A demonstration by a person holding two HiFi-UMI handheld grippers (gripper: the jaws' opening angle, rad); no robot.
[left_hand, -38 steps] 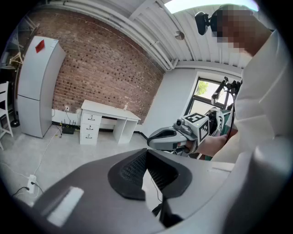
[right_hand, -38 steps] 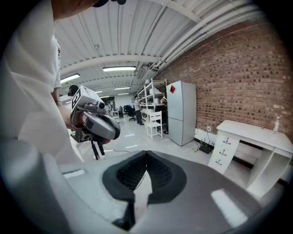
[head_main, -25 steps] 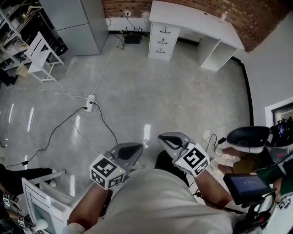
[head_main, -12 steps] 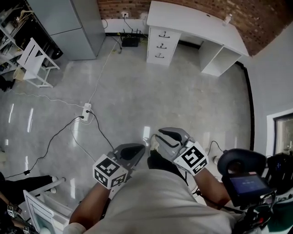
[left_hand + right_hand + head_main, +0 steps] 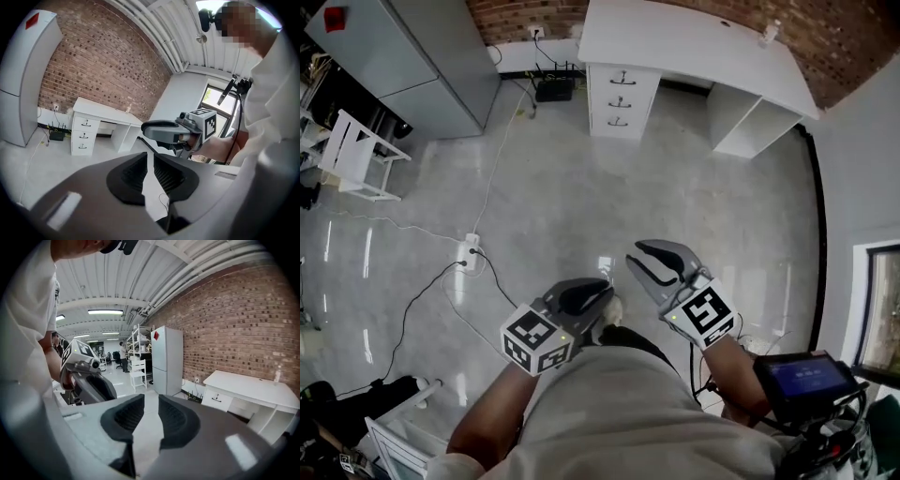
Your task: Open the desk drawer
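Only overhead: power strip [image 5: 469, 251] before drawers [image 5: 620, 98].

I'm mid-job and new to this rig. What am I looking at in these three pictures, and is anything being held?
There is no robot arm: a person holds a two-jaw gripper in each hand. The head view looks steeply down from the person's head. It shows the left gripper and right gripper over the floor, well away from the white desk and its three drawers, which look shut. Each gripper view rides on its own gripper and looks along the jaws. Both pairs stand slightly apart with nothing between them. A power strip lies on the floor.
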